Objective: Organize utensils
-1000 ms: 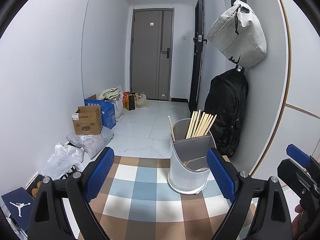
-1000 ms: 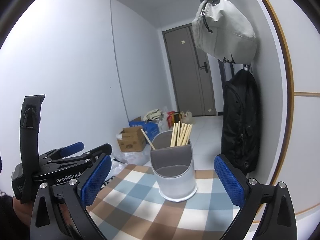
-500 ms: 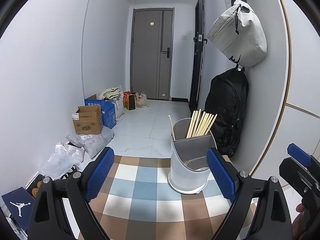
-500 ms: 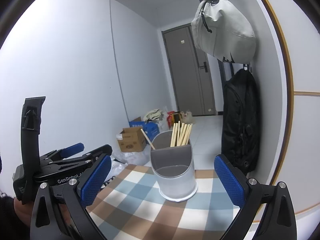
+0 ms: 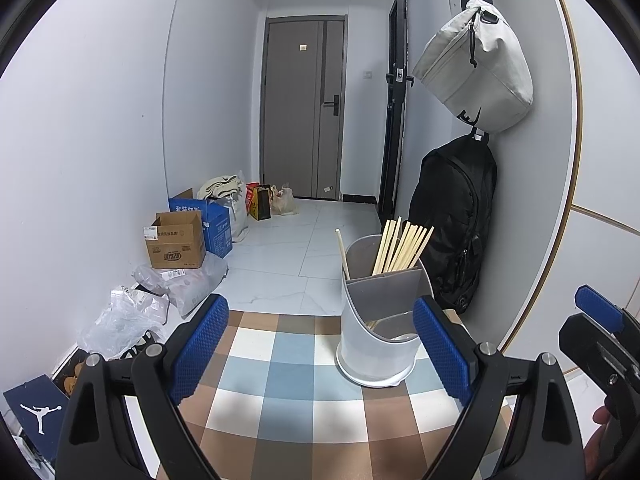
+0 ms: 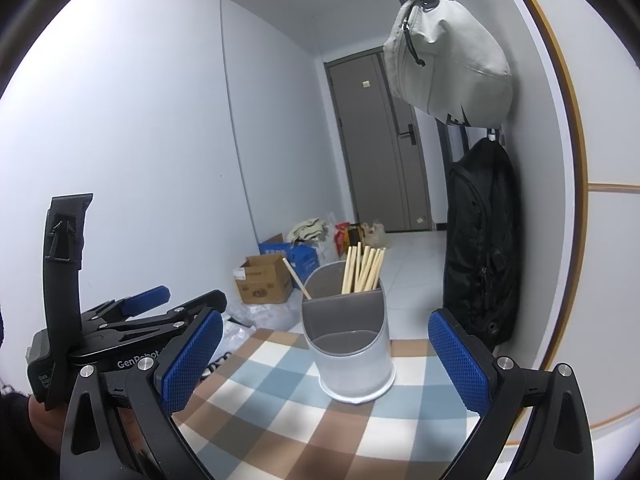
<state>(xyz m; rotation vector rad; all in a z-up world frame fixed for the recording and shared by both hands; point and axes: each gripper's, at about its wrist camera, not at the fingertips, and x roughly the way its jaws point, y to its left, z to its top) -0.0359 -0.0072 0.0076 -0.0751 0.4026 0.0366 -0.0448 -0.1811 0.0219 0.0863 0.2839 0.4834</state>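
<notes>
A grey utensil holder (image 5: 378, 324) (image 6: 348, 348) stands on the checked tablecloth (image 5: 288, 392) (image 6: 304, 412) near its far edge. Several wooden chopsticks (image 5: 402, 248) (image 6: 362, 268) stand in its rear compartment, one leaning left by itself; the low front compartment looks empty. My left gripper (image 5: 320, 344) is open and empty, short of the holder. My right gripper (image 6: 324, 360) is also open and empty, the holder framed between its blue pads. Each gripper shows at the edge of the other's view.
The table ends just past the holder; beyond is a tiled hallway floor. A black backpack (image 5: 456, 220) and a light bag (image 5: 476, 64) hang on the right wall. Cardboard boxes (image 5: 176, 240) and plastic bags (image 5: 132, 316) lie along the left wall.
</notes>
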